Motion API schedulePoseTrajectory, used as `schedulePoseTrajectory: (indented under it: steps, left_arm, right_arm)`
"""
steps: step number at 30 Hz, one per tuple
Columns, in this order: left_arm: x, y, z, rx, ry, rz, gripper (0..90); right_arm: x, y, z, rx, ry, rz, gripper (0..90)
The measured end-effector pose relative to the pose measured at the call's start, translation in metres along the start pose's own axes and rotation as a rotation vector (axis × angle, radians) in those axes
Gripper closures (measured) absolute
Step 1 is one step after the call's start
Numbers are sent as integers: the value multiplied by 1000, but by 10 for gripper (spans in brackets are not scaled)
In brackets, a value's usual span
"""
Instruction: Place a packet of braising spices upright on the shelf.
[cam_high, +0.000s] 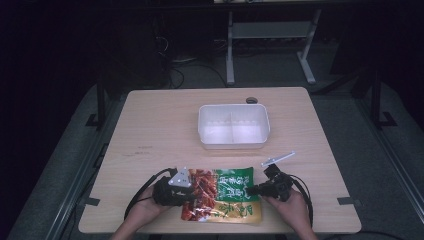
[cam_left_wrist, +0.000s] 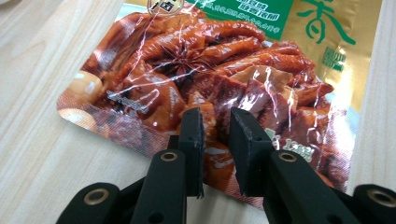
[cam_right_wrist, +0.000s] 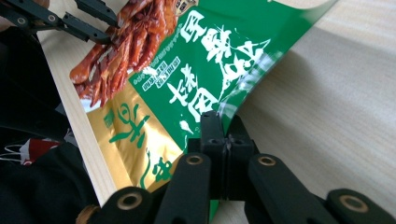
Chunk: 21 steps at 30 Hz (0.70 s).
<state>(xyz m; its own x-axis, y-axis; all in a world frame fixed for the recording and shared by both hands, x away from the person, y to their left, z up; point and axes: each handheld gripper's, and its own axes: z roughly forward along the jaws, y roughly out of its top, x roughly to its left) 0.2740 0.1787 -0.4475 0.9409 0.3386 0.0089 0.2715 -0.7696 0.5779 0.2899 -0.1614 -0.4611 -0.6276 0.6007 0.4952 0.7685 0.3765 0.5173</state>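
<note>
Snack pouch (cam_high: 222, 195) flat at table's (cam_high: 160, 130) near edge, between both hands. Foil film: light, floppy, slick, probably lumpy inside; best held at flat seams. Right gripper (cam_right_wrist: 223, 135) jaws clamped on pouch's side seam. Left gripper (cam_left_wrist: 215, 140) jaws slightly apart over opposite end, not pinching.

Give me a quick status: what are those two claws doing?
Right gripper shut on food pouch edge. Left gripper open over pouch. White tray behind, nothing in the way.

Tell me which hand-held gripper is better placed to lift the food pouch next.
Right. The right hand-held gripper is already shut on the pouch edge, which it has raised a little off the table. The left hand-held gripper has its jaws apart over the pouch's other end, gripping nothing.
</note>
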Motion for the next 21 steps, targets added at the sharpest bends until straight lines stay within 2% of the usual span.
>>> schedulePoseTrajectory:
  steps: [5,8,9,10,12,15,21]
  left_arm:
    - [4,-3,-7,-29,19,-25,719]
    - [8,-8,-16,-49,60,-41,704]
    - [8,-8,-16,-49,60,-41,704]
    - [12,-12,-21,-62,71,-60,704]
    - [15,-13,-23,-70,76,-70,698]
    - [23,-18,-28,-90,83,-112,690]
    - [26,-22,-30,-89,94,-124,676]
  right_arm:
    - [0,1,-2,-10,8,-6,896]
    - [4,6,-8,-27,18,-33,897]
    - [4,6,-8,-27,18,-33,897]
    - [5,10,-11,-33,27,-43,897]
    - [7,13,-14,-33,30,-60,898]
    - [9,19,-18,-35,35,-79,898]
    - [14,32,-29,-28,29,-117,898]
